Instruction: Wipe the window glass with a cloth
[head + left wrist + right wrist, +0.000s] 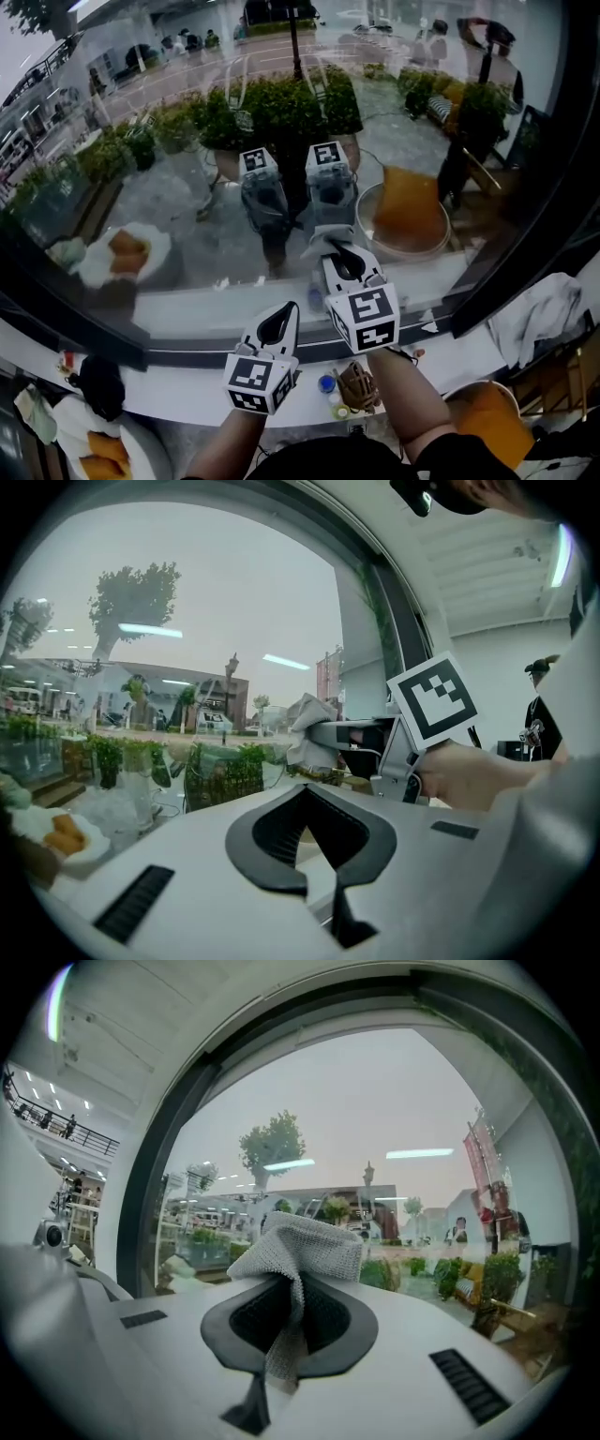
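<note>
Right gripper [292, 1324]: jaws clamped on a grey knit cloth [302, 1241]; the cloth bunches out past the tips.
Cloth position: held up at the window glass [187, 202], low on the pane and above the white sill [225, 307]. Contact with the glass cannot be told for certain.
Left gripper [309, 841]: jaws together, nothing between them.
Left gripper position: just beside the right gripper, on its left and lower, over the sill and short of the glass.
Cross-check, left gripper view: the right gripper's cloth points at the pane.
Glass: mirrors both grippers; shrubs [281, 103] outside.
</note>
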The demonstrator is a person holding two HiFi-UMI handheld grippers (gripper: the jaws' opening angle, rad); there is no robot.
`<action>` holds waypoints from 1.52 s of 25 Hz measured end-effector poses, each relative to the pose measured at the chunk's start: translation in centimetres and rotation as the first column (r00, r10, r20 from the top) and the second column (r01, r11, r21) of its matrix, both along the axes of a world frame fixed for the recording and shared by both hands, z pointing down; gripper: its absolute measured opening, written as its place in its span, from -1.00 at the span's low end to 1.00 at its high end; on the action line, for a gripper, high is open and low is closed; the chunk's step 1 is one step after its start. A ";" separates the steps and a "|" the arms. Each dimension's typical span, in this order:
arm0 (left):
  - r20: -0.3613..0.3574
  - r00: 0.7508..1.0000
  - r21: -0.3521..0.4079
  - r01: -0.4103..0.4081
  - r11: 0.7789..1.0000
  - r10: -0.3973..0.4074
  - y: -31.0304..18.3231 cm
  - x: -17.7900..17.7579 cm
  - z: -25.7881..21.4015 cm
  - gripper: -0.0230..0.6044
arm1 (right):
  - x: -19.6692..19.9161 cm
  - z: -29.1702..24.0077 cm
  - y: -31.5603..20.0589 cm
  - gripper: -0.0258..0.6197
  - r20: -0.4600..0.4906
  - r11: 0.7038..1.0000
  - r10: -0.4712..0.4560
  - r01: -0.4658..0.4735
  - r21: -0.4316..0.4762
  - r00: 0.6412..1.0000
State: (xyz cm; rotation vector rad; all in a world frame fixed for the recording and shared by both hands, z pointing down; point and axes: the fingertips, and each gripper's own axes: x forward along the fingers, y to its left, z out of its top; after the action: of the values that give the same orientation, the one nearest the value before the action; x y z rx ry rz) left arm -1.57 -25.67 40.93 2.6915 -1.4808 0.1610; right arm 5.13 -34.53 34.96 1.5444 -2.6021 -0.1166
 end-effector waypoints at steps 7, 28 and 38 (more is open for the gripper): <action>-0.005 0.999 0.004 -0.054 0.999 0.054 -0.8 6.9 -0.3 -0.90 | 7.6 -0.2 -0.6 -0.80 -0.013 0.998 0.055 -0.055 -0.003 0.998; 0.017 0.983 -0.012 -0.185 0.983 0.185 -3.5 25.6 -0.8 -0.90 | 28.2 0.4 -2.2 -0.80 -0.010 0.984 0.174 -0.174 -0.024 0.985; 0.014 0.975 -0.007 -0.222 0.975 0.222 -4.4 26.2 -0.8 -0.90 | 30.3 0.6 -2.6 -0.80 -0.003 0.973 0.228 -0.228 -0.033 0.974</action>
State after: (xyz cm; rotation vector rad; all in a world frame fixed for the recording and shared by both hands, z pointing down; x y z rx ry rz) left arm 24.65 -30.08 40.09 2.8514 -1.1764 0.1965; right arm 35.38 -37.10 35.58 1.8163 -2.3923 -0.0515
